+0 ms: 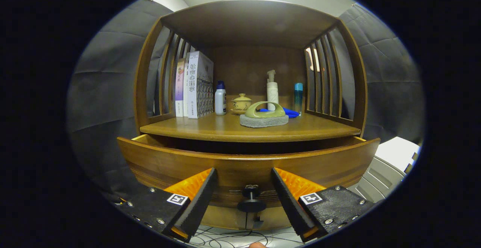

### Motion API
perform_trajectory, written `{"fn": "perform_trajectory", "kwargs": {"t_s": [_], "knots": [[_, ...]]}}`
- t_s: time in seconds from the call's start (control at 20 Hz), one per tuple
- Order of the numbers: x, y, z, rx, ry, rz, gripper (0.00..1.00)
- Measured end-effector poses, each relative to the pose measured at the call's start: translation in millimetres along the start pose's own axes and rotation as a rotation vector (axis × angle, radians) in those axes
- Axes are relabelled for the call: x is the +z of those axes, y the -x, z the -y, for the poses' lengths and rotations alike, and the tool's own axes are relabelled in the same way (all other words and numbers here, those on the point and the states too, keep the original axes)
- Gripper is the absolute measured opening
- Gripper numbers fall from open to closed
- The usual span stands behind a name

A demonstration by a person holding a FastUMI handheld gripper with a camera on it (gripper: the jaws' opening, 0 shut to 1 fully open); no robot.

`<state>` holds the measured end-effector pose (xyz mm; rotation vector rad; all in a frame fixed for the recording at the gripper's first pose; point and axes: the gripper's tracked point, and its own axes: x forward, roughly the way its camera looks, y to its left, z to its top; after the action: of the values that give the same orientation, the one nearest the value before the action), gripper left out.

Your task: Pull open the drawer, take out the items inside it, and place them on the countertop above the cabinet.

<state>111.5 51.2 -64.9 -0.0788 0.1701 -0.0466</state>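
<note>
Gripper view shows my gripper (243, 191) spread wide, pinching nothing. The dark round knob (251, 199) of the drawer (169, 161) sits between my two fingers, and neither finger touches it. The drawer is pulled out toward me from the wooden cabinet (250, 22). I cannot see what is inside the drawer, because its front wall hides it.

Just above the drawer is the bench (210, 127). A scrub pad with a green handle (264, 115) lies near the front of the bench, in the middle. Behind the scrub pad are a small lidded cup (241, 103), a white pump bottle (272, 90) and a blue cloth (290, 112). Right of the scrub pad stands a thin blue bottle (298, 98). Left of it stand a white bottle with a blue cap (220, 98) and some books (195, 86).
</note>
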Motion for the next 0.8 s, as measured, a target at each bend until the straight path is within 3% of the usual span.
{"fn": "perform_trajectory", "kwargs": {"t_s": [0.35, 0.8], "knots": [[1, -22, 1, -0.023, 0.060, 0.040, 0.93], [7, -54, 2, -0.043, 0.050, 0.052, 0.93]]}}
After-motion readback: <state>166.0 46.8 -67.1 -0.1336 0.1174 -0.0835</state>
